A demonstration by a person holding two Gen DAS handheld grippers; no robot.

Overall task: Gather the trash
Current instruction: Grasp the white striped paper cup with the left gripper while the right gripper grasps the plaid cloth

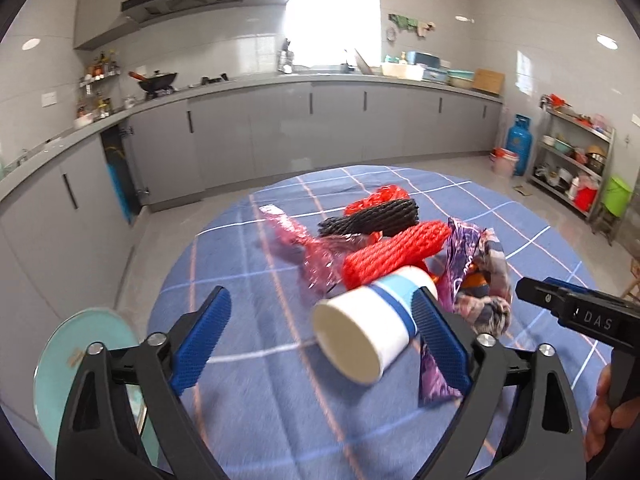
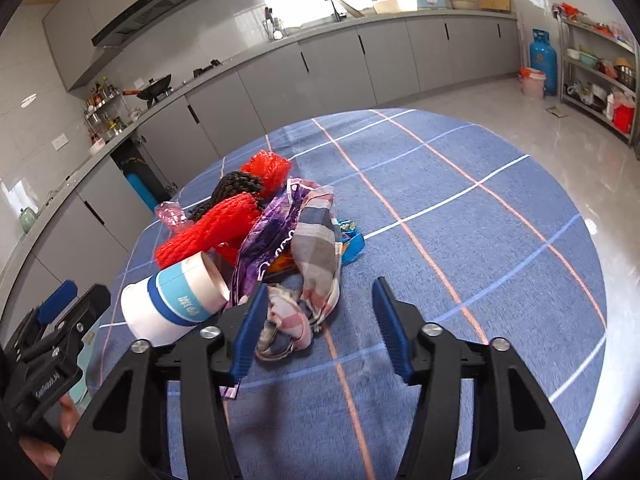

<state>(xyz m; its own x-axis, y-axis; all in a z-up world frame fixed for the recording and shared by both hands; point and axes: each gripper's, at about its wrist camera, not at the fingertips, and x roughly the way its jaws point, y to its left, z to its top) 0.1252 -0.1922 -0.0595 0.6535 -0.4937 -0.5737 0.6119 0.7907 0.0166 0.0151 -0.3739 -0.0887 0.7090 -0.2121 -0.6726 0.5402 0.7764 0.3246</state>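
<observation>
Left claw (image 1: 320, 336): one cup (image 1: 368, 328), two red nets (image 1: 394, 252).

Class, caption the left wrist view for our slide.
Open left gripper nears a tipped paper cup beside piled trash on the blue cloth.

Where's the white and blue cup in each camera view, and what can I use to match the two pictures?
Left wrist view: the cup lies on its side low in the centre, against the left tool's right finger.
Right wrist view: the cup is at lower left, beside the right tool's left finger.
Shared landmark: the red foam net lies just behind the cup in both.
</observation>
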